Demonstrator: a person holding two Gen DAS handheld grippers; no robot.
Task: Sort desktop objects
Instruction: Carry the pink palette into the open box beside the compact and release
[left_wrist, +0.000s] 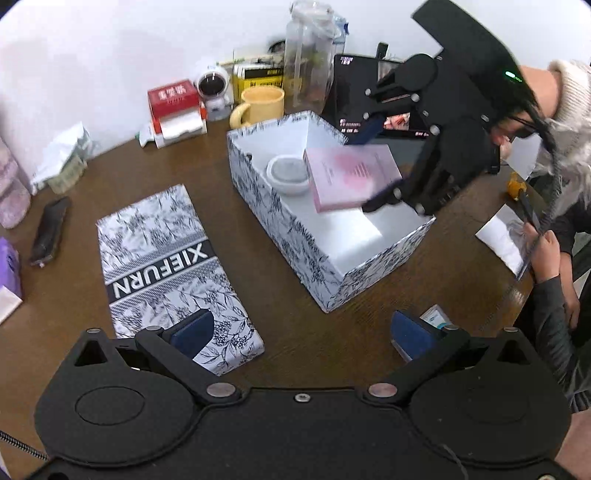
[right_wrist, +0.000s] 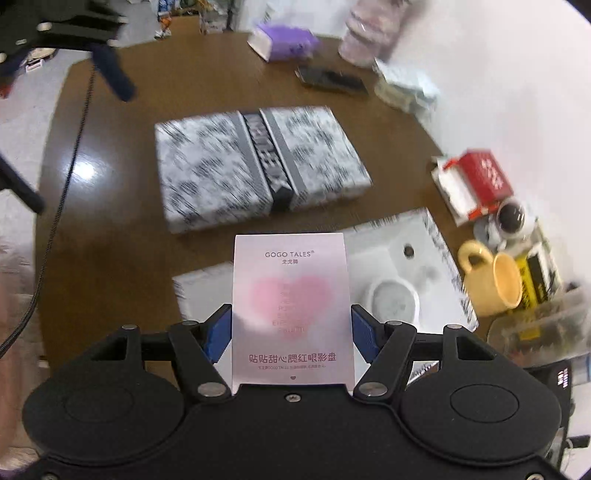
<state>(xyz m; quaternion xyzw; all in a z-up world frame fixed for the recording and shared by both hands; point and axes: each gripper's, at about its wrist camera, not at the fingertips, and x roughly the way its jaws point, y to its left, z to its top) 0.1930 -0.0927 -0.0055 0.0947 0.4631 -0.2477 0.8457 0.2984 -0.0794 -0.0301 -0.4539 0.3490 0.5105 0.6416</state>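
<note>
Gripping the pink box by its two long edges, the right gripper has its blue pads pressed flat against the sides, so the box lies level and its printed face looks up at the right wrist camera. Held that way, it can probably be lowered flat into the patterned storage box without tipping. In the left wrist view the pink box hangs over the open storage box at about 1 o'clock; whether it already touches the white floor I cannot tell. A round white jar with a grey top already sits inside, just at the pink box's 9 o'clock, so the free floor lies toward 5 o'clock.

The storage box's lid, in the same blue-and-white floral print with a dark lettered band, lies flat on the brown table at 9 o'clock of the box, presumably set aside so the opening stays free. The left gripper hovers low at 6 o'clock, its tongs spread wide and holding nothing, one finger over the lid's near corner.

The pink box itself is a slim, flat rectangular carton, pale pink to silvery, with a soft pink heart at the centre, "GOGO TALES" printed near the far end and a line of pink Chinese characters near the gripper. A yellow mug stands beyond the storage box at 12 o'clock.
</note>
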